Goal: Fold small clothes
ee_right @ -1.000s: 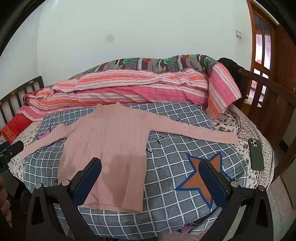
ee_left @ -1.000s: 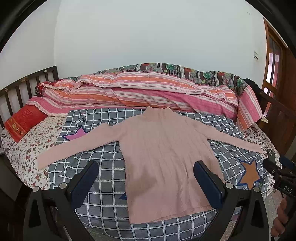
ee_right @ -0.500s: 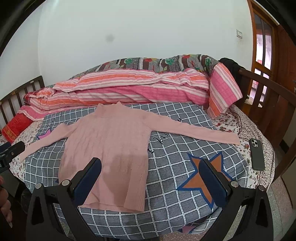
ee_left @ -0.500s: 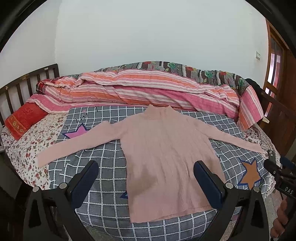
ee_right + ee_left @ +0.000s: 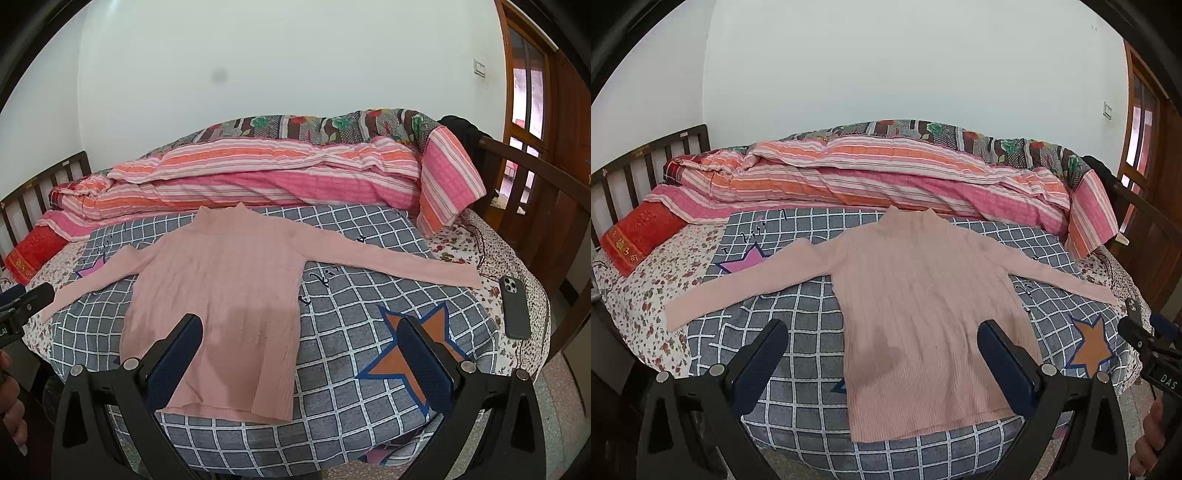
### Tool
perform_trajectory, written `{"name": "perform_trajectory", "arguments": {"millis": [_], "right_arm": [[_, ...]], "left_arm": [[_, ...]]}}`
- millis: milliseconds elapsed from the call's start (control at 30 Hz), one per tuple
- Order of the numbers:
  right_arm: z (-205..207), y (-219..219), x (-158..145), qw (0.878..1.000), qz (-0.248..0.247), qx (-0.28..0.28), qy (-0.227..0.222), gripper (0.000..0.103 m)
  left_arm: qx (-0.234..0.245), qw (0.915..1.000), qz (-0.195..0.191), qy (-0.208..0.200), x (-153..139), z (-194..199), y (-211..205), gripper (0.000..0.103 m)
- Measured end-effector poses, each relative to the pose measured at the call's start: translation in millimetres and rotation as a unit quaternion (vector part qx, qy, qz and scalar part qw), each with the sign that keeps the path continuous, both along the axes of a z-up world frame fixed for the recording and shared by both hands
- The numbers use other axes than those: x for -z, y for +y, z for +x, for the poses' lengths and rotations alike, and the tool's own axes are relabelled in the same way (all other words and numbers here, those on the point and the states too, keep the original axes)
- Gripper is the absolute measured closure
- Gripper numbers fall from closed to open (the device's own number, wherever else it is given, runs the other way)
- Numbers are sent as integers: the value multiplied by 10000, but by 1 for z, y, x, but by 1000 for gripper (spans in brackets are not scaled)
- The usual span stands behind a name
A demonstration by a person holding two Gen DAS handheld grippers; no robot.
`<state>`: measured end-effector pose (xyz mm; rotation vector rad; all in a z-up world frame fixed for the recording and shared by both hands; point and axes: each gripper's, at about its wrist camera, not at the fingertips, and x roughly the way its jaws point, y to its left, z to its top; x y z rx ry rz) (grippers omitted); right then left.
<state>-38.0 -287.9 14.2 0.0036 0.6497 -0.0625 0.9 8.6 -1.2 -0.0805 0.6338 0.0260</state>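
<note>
The pink sweater (image 5: pixel 923 317) lies flat on the bed's checked blanket (image 5: pixel 369 354), collar away, sleeves spread sideways. Both claws hover wide and empty over its hem: the left claw (image 5: pixel 882 365) centred, the right claw (image 5: pixel 303 358) toward its right side.

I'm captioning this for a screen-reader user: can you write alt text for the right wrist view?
A pink long-sleeved sweater lies flat, sleeves spread, on a grey checked blanket on a bed. The open right hand-held gripper hovers before its hem; a dark phone lies on the bed's right edge.
</note>
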Motion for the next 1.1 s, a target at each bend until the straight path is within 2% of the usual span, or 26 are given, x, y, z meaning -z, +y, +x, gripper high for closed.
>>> {"name": "perform_trajectory", "arguments": {"millis": [1100], "right_arm": [[-1,5,1,10000,28,-26,-13,0]], "left_arm": [[4,10000,-9,16,0,1,1,0]]}}
